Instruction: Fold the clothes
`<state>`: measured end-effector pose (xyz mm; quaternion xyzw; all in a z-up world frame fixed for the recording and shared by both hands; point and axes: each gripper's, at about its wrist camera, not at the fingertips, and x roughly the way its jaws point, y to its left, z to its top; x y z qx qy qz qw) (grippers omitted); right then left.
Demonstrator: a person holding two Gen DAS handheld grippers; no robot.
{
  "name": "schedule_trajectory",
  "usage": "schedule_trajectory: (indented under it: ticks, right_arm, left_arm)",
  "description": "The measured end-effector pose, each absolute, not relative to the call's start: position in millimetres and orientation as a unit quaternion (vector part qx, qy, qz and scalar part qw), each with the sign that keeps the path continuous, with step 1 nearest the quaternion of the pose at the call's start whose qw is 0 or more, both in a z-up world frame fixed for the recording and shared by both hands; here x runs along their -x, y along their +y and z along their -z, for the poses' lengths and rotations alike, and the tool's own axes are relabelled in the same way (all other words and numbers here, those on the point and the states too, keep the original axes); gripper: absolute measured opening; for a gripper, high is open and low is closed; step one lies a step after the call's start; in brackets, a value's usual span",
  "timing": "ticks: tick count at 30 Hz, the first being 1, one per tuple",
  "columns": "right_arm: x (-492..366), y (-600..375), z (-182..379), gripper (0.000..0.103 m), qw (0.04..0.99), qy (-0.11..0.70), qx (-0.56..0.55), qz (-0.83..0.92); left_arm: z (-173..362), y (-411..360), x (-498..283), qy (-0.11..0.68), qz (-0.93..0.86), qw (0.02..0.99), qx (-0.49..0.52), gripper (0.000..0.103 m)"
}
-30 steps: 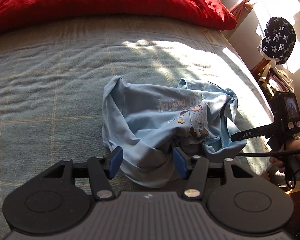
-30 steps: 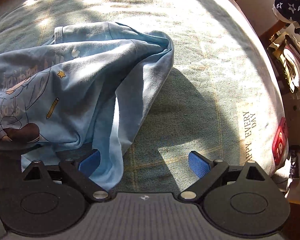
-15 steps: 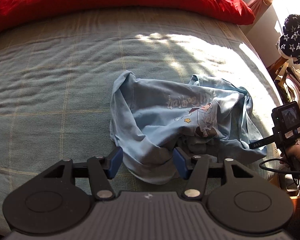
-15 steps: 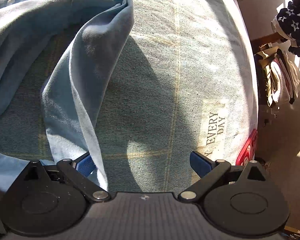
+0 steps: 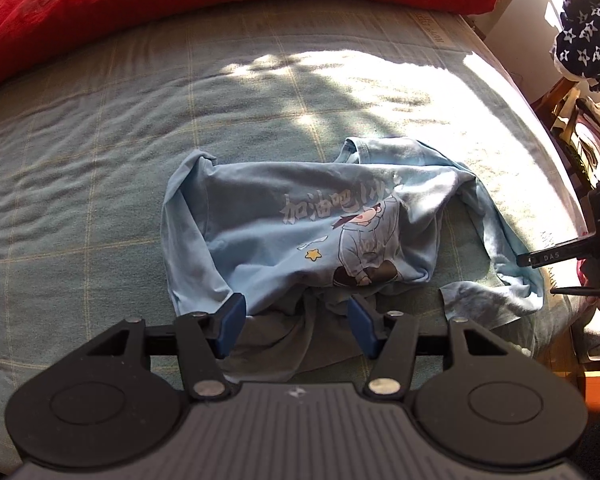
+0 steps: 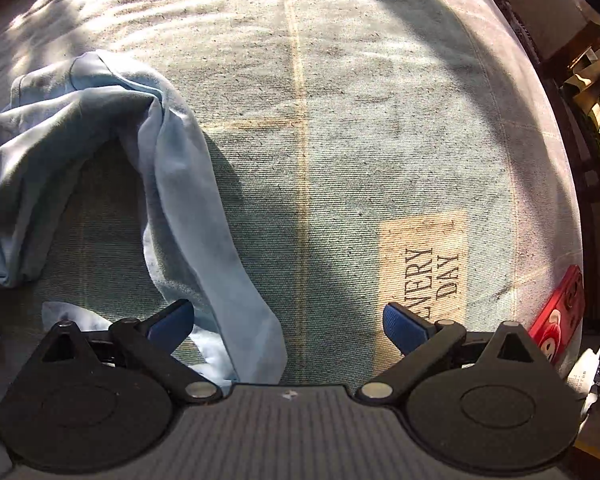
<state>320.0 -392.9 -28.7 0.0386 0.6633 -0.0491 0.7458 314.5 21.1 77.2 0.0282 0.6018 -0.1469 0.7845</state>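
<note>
A crumpled light-blue T-shirt [image 5: 300, 236] with a cartoon print lies on the green checked bedspread [image 5: 80, 152]. My left gripper [image 5: 296, 322] is open over the shirt's near hem, with shaded cloth lying between its blue fingertips. In the right wrist view a long strip of the same T-shirt [image 6: 196, 216] runs down toward my right gripper [image 6: 290, 324]. That gripper is wide open, and the strip's end lies between its fingers, nearer the left one. The right gripper's handle [image 5: 596, 240] shows at the bed's right edge, held in a hand.
A red pillow [image 5: 180, 4] spans the head of the bed. A dark star-patterned cloth [image 5: 586, 36] and clutter stand beside the bed on the right. A label reading "EVERY DAY" [image 6: 432, 268] and a red item [image 6: 560, 320] mark the bed's right edge.
The shirt has been spread wider across the bed, its right strip drawn out toward the bed's edge. My right gripper's view swung back up the strip. Both grippers stayed open.
</note>
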Motion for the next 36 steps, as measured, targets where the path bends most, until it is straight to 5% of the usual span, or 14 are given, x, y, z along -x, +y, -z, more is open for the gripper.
schedule_trajectory:
  ticks: [21,24,28,30,36]
  right_arm:
    - [-431.5,-291.9,16.4,0.102,0.773,0.630,-0.007,-0.074]
    - [-453.8,-279.3,15.3,0.086,0.771,0.624,-0.006,-0.126]
    - [-483.2,-261.8,15.6,0.050,0.766,0.613,0.005,-0.193]
    - [-495.7,-259.1,21.4,0.042,0.762,0.610,0.008,-0.216]
    - [-517.8,-242.4,36.0,0.043,0.748,0.599,0.064,-0.278]
  left_arm:
    - [6.0,70.4,-403.6,0.578,0.134,0.802,-0.070,0.057]
    - [8.8,70.9,-418.9,0.571,0.130,0.809,-0.050,0.056]
    - [12.9,61.7,-442.1,0.553,0.133,0.820,-0.067,0.052]
    - [16.1,58.0,-453.2,0.548,0.135,0.822,-0.073,0.051]
    - [30.6,55.0,-479.8,0.560,0.147,0.814,-0.055,0.051]
